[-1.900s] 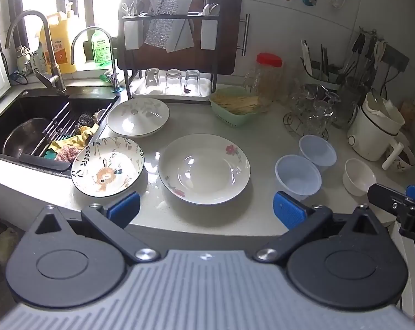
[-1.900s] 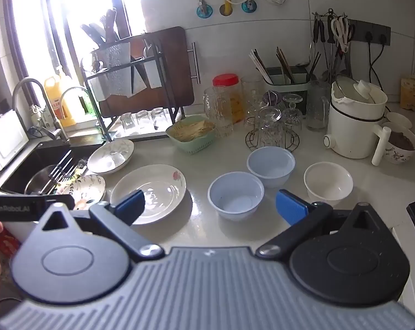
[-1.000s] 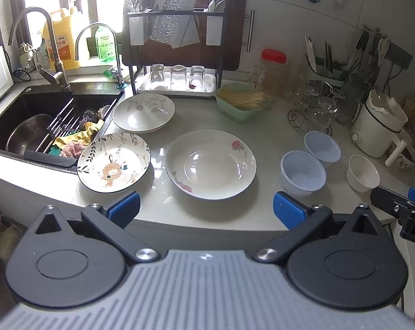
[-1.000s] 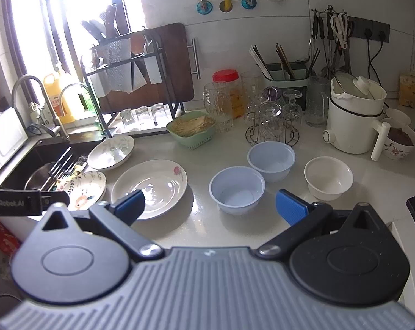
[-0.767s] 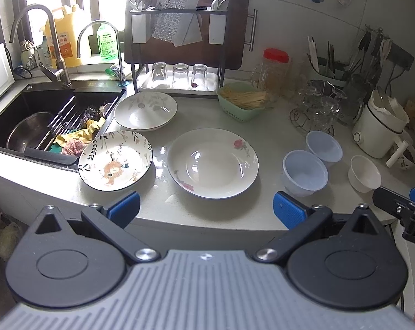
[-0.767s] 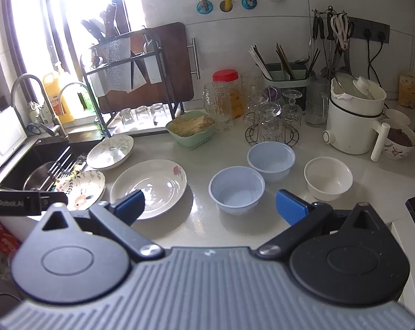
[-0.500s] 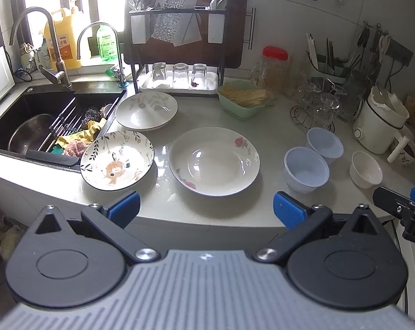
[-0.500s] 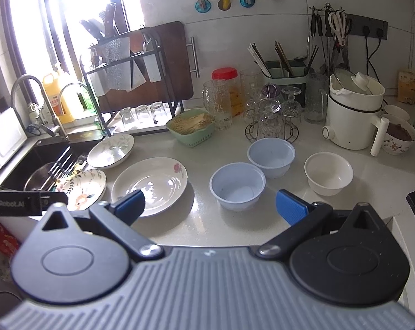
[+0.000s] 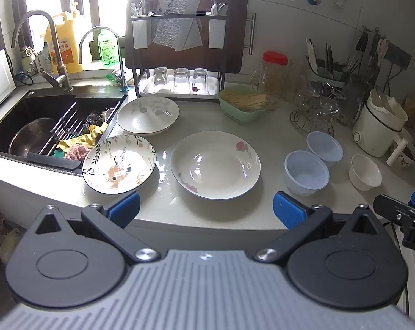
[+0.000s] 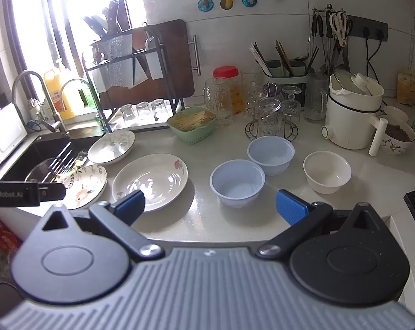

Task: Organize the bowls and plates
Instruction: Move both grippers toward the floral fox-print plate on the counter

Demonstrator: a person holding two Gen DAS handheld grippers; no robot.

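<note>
Three plates lie on the pale counter: a rabbit-pattern plate [image 9: 119,163] near the sink, a leaf-pattern plate [image 9: 147,114] behind it, and a large rose-pattern plate [image 9: 215,165] in the middle. Two pale blue bowls [image 9: 306,172] [image 9: 324,148] and a small white bowl [image 9: 365,168] stand to the right. My left gripper [image 9: 206,210] is open and empty, held off the counter's front edge. My right gripper [image 10: 210,206] is open and empty, in front of the nearer blue bowl [image 10: 237,183]. The rose plate [image 10: 149,181] and white bowl [image 10: 327,172] also show there.
A black sink [image 9: 42,126] with a metal basin and cloths lies at the left. A dish rack [image 9: 180,82] with glasses, a green basket [image 9: 241,104], a red-lidded jar [image 9: 273,74], a glass stand [image 10: 272,121] and a white cooker [image 10: 353,115] line the back.
Both grippers have drawn back and risen slightly, so the counter and dishes appear a little farther away. Nothing on the counter has moved.
</note>
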